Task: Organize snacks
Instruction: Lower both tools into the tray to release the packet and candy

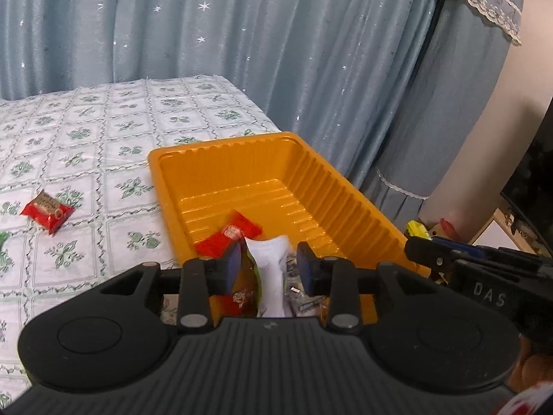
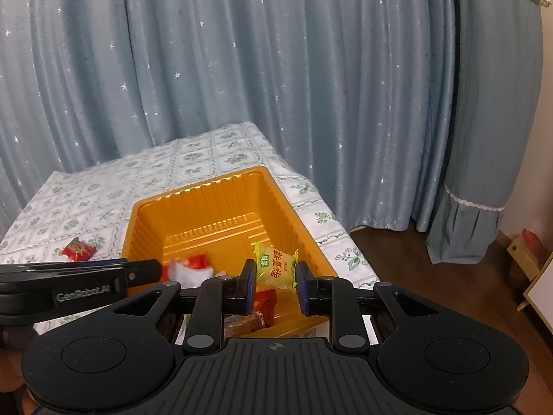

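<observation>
Both grippers over orange tray (image 1: 221, 159) on table. Right gripper (image 2: 275, 278) clamps yellow candy (image 2: 276, 264). Left gripper (image 1: 268, 266) slack around white-green packet (image 1: 271, 269), apparently releasing. Several snacks in tray; red snack (image 1: 47, 211) left on tablecloth.

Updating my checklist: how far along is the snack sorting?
Done: a red packet lies in the orange tray. In hand: the right hand-held gripper holds a yellow candy over it; the left hand-held gripper straddles a white-and-green packet. Left: one red snack on the tablecloth.
</observation>
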The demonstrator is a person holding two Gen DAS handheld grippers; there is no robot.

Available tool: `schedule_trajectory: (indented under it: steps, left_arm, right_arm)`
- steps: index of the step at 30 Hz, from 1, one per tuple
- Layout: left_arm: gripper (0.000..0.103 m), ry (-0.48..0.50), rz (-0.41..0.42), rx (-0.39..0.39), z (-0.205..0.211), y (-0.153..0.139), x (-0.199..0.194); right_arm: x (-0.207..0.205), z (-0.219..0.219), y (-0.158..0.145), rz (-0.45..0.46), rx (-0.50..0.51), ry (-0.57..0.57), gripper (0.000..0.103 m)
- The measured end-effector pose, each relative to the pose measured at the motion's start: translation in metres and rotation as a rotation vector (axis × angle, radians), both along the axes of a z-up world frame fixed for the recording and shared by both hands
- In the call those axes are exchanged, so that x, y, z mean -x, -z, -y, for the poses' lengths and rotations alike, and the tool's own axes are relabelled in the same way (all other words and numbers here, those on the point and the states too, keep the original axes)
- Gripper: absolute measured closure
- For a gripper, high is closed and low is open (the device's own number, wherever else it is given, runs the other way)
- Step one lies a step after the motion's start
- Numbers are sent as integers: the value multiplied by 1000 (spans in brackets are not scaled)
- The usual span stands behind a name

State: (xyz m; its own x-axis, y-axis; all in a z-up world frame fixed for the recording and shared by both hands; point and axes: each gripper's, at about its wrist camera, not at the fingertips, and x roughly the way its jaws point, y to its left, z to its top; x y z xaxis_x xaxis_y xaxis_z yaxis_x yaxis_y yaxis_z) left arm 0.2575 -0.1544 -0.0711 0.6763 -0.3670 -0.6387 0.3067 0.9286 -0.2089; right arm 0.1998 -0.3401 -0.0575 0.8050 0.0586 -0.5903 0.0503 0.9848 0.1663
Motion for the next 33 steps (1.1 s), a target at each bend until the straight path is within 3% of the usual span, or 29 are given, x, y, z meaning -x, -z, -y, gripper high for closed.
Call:
schedule_trajectory:
  steps: [25, 27, 28, 33]
  left_arm:
    - [71, -59, -20, 10, -36, -2, 16]
    - [71, -61, -21, 10, -38, -3, 16]
    - [71, -64, -20, 9, -40, -3, 17]
    - [71, -81, -16, 8, -47, -5, 24]
  right_arm:
    - [-31, -25, -8, 14, -47, -76, 78]
    - [-35, -24, -7, 26, -97, -106, 61]
    - [-35, -24, -8, 27, -106, -99, 41]
    - [-27, -16, -11, 59, -127, -57, 38]
